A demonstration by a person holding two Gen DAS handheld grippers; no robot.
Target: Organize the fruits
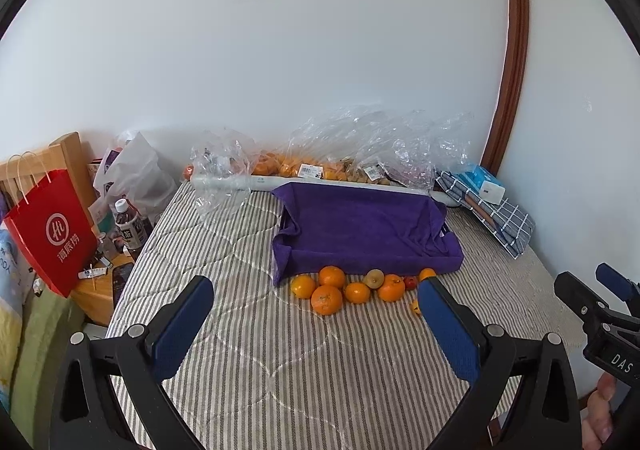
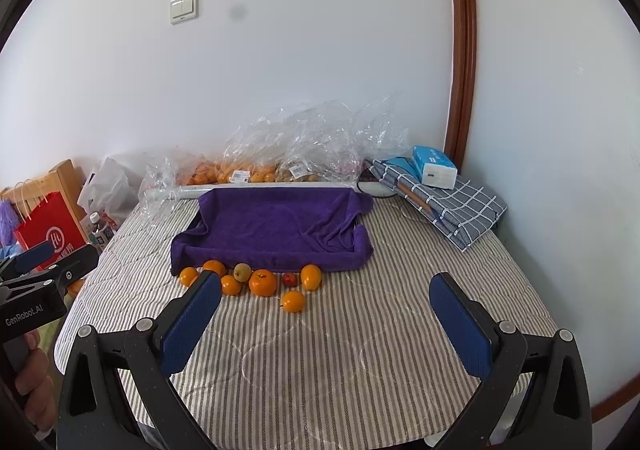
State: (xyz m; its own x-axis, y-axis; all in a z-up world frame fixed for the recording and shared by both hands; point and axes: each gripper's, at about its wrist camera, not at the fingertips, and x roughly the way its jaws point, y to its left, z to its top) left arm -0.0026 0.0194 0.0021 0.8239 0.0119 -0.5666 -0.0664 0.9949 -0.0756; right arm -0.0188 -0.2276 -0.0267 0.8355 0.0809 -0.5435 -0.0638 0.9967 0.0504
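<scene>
Both the left hand-held gripper (image 1: 316, 324) and right hand-held gripper (image 2: 326, 320) hover wide open above loose round orange mandarins (image 2: 263, 283) lying before a purple towel-lined tray (image 2: 276, 228) on a striped bed (image 2: 320, 350).

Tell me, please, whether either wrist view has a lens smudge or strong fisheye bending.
Right wrist view: a dark smudge shows on the white wall near the light switch. Left wrist view: no such spot; the door frame bows strongly, as it does in both views.
</scene>
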